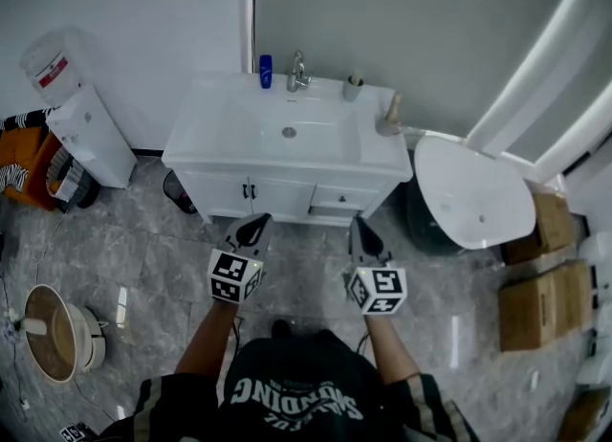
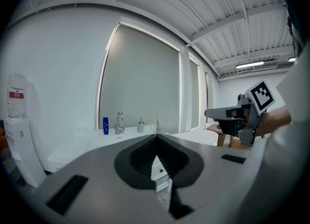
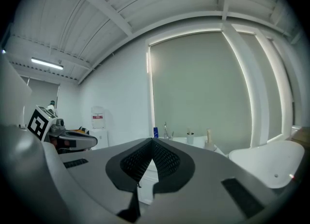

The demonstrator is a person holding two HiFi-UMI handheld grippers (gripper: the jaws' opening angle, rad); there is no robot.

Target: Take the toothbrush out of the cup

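- The toothbrush [image 1: 355, 77] stands in the cup [image 1: 353, 89], at the back of the white worktop [image 1: 215, 129], to the right of the faucet [image 1: 298, 72].
- A blue bottle [image 1: 266, 71] stands just left of the faucet, and the sink [image 1: 289, 131] lies in front of it.
- The left tongs [image 1: 258, 222] and right tongs [image 1: 358, 224] are both closed with nothing between them. They are held side by side before the cabinet [image 1: 277, 196], well apart from the cup.
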